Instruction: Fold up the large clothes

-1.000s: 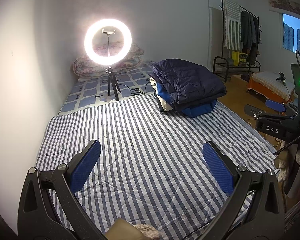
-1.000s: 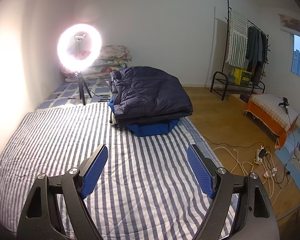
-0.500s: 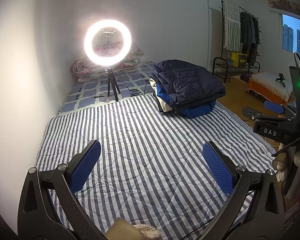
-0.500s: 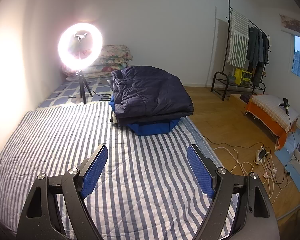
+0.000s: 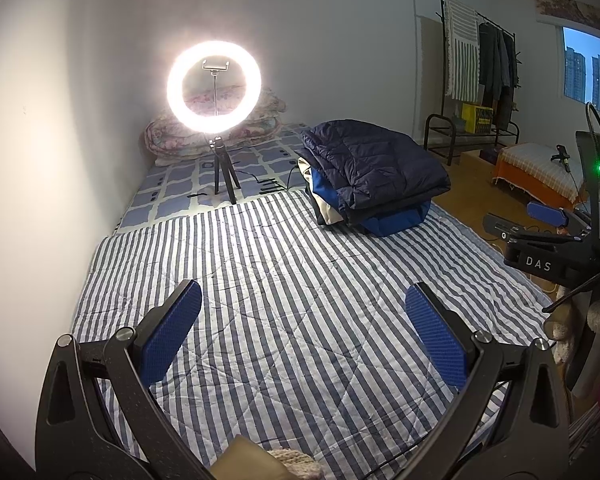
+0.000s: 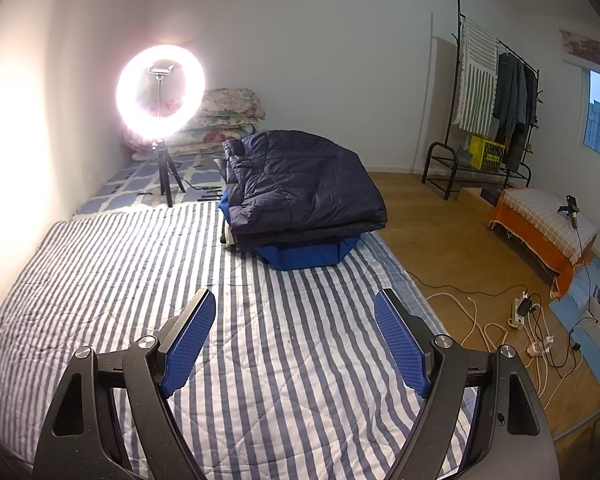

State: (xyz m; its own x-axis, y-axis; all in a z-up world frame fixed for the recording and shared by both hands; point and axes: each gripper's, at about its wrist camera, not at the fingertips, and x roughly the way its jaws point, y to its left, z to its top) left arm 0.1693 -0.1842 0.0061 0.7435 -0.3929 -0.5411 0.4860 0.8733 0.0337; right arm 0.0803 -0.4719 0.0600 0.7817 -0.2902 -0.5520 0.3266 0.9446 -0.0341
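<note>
Both grippers hang over the near end of the striped quilt (image 6: pixel 100 264), tilted downward. The left gripper (image 5: pixel 303 312) has its blue pads spread wide with only quilt showing between them — released, gripping nothing. The right gripper (image 6: pixel 295 320) is the same: pads well apart, nothing in them, and it shows again at the right edge of the left view. The clothes pile (image 6: pixel 300 196) sits at the quilt's far right corner, a folded navy puffer jacket on top, a blue garment under it, well beyond both grippers. Past the quilt's far edge a lit ring light (image 5: pixel 214 86) stands on its tripod, with folded floral bedding (image 6: pixel 228 120) against the wall behind it.
</note>
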